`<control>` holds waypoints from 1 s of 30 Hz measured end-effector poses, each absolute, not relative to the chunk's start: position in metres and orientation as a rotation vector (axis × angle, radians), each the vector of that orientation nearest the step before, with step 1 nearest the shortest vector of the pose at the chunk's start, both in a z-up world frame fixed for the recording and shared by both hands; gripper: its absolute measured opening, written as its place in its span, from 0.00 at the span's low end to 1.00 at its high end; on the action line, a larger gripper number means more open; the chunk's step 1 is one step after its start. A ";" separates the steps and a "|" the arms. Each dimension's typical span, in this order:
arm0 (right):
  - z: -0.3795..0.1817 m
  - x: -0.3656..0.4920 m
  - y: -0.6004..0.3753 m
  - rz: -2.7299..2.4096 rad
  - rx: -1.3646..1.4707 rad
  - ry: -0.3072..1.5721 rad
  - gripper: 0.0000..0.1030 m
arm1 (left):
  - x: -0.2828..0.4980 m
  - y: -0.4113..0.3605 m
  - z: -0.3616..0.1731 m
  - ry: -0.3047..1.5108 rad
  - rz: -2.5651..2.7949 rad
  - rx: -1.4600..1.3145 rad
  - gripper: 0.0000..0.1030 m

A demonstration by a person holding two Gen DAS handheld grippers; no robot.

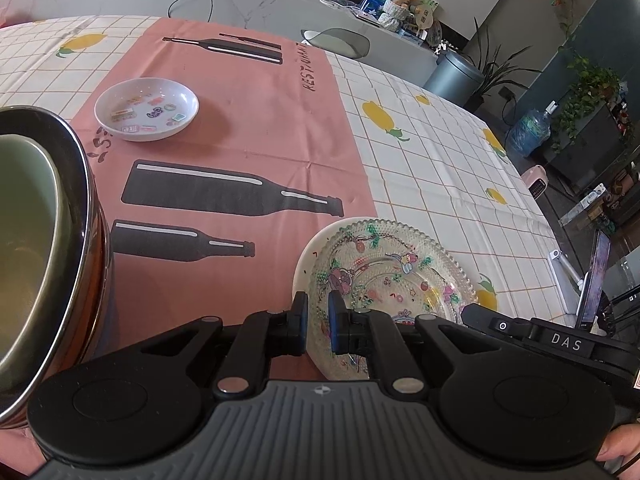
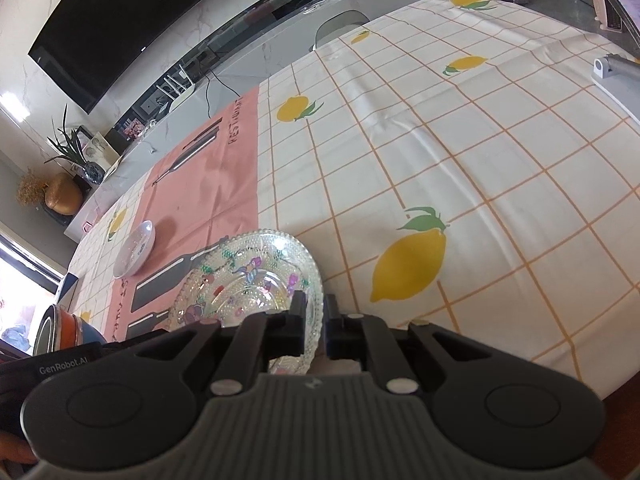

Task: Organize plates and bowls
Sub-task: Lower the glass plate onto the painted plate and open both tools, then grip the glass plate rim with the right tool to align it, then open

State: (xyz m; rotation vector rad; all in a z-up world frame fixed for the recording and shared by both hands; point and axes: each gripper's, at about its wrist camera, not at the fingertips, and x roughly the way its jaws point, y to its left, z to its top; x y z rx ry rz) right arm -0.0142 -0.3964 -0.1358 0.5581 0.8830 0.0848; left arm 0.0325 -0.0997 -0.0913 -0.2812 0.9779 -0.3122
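Left hand-held gripper (image 1: pixel 318 322) clamps glass plate (image 1: pixel 384 276) rim.

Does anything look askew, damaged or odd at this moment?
Nothing is spilled or broken. The one oddity: the glass plate is tilted rather than flat, with the left gripper and right gripper both clamped on its rim.

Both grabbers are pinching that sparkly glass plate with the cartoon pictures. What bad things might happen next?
1. The glass plate is pinched only at its rim by the left gripper and the right gripper. Glass is slippery, so it might slide out and crack.
2. If the two hands pull different ways, the plate could twist loose.
3. The nested bowls stand close on the left; a swing that way might knock them.
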 end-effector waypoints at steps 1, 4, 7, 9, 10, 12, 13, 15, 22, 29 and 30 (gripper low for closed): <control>-0.136 -0.014 -0.396 0.085 0.554 0.883 0.06 | 0.032 -0.100 -0.090 0.967 -0.313 -0.278 0.11; -0.134 -0.014 -0.394 0.086 0.531 0.882 0.06 | 0.030 -0.101 -0.085 0.939 -0.308 -0.265 0.11; -0.132 -0.014 -0.391 0.086 0.511 0.879 0.08 | 0.030 -0.100 -0.084 0.932 -0.290 -0.268 0.25; -0.131 -0.014 -0.390 0.089 0.508 0.876 0.10 | 0.030 -0.097 -0.087 0.940 -0.273 -0.283 0.34; -0.131 -0.015 -0.389 0.089 0.503 0.875 0.11 | 0.031 -0.095 -0.089 0.948 -0.267 -0.292 0.34; -0.128 -0.016 -0.387 0.087 0.484 0.867 0.12 | 0.031 -0.092 -0.092 0.959 -0.263 -0.309 0.38; -0.127 -0.017 -0.386 0.087 0.475 0.863 0.17 | 0.031 -0.091 -0.094 0.963 -0.262 -0.321 0.40; -0.122 -0.020 -0.383 0.082 0.457 0.850 0.28 | 0.031 -0.088 -0.097 0.971 -0.266 -0.343 0.41; -0.119 -0.030 -0.380 0.051 0.424 0.858 0.31 | 0.031 -0.082 -0.104 0.979 -0.286 -0.412 0.41; -0.124 -0.037 -0.383 0.059 0.466 0.862 0.09 | 0.031 -0.081 -0.105 0.969 -0.326 -0.444 0.38; -0.123 -0.036 -0.382 0.062 0.461 0.860 0.05 | 0.031 -0.082 -0.105 0.968 -0.333 -0.446 0.36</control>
